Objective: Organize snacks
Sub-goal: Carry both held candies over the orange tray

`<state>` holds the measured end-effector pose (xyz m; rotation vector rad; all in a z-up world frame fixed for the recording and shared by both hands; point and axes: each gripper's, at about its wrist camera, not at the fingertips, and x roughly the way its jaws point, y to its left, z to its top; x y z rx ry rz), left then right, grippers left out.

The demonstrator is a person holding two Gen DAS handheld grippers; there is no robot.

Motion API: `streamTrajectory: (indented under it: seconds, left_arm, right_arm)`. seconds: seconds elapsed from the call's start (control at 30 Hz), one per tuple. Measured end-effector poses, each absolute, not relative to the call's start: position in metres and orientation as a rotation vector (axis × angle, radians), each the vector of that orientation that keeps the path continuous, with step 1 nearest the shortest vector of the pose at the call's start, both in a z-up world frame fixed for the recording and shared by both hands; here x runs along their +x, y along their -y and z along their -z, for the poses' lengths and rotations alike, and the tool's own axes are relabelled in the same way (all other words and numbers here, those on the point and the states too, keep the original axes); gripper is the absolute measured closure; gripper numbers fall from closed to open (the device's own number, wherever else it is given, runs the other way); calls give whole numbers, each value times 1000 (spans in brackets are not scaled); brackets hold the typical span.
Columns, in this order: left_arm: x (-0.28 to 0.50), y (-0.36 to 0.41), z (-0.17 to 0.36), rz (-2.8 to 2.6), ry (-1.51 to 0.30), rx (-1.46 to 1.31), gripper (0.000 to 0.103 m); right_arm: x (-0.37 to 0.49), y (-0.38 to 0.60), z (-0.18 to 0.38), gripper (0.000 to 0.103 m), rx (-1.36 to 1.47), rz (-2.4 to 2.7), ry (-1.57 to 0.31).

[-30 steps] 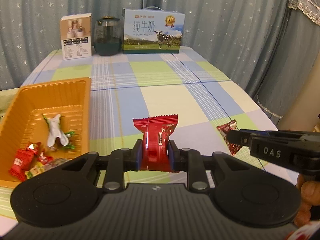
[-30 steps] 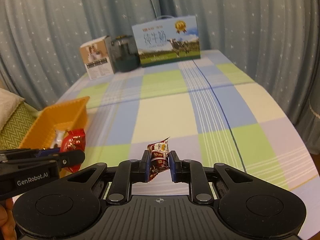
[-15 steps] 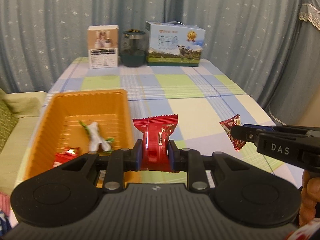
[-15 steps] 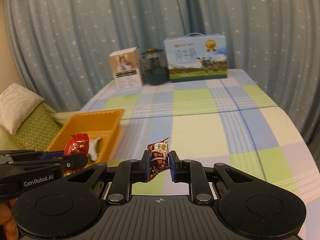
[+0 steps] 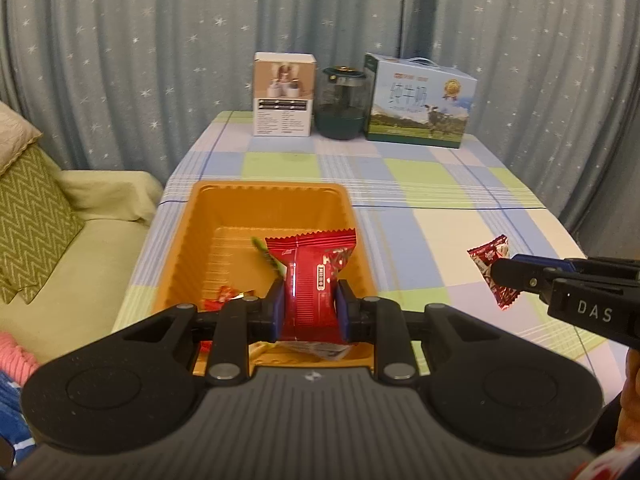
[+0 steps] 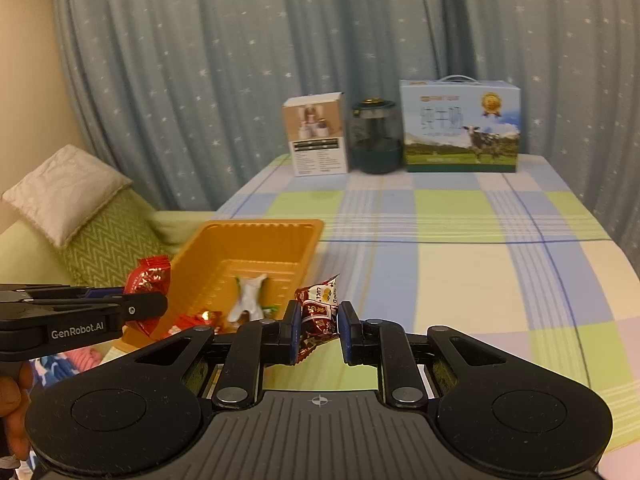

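Your left gripper (image 5: 310, 307) is clamped on a red snack packet (image 5: 311, 280), held upright above the near end of the orange tray (image 5: 200, 240); your right gripper (image 6: 319, 330) grips a dark red candy wrapper (image 6: 318, 312) and sits level, just beside the tray's right wall, over the tablecloth. Each gripper shows in the other's view: the left one (image 6: 136, 308) at the tray's left side, the right one (image 5: 498, 276) well right of the tray with its candy (image 5: 492, 268) in the air.

The red packet is glossy foil with a serrated top edge and a vertical seam; the candy wrapper is crinkled and printed, its top corner pointed. The tray is thin moulded plastic, rectangular, with ribbed walls and floor; inside lie a white twisted candy with green ends (image 6: 250, 300) and small red sweets (image 5: 224, 294).

The table (image 6: 460, 264) carries a checked cloth in blue, green and cream; at its far edge stand a white carton (image 5: 283, 95), a dark glass jar (image 5: 340, 104) and a milk box with a cow picture (image 5: 420, 106). Blue star-patterned curtains (image 5: 160, 60) hang behind; a pale green sofa with a zigzag cushion (image 5: 28, 216) stands left.
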<state>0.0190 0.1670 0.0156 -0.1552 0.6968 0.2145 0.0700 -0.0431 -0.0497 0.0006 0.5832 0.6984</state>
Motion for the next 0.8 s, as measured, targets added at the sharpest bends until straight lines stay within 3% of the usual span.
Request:
streamTrajectory:
  seconds: [0.8]
  left_arm:
    - [35, -213, 6, -260, -747, -173, 80]
  right_arm:
    - [94, -28, 69, 83, -48, -797, -637]
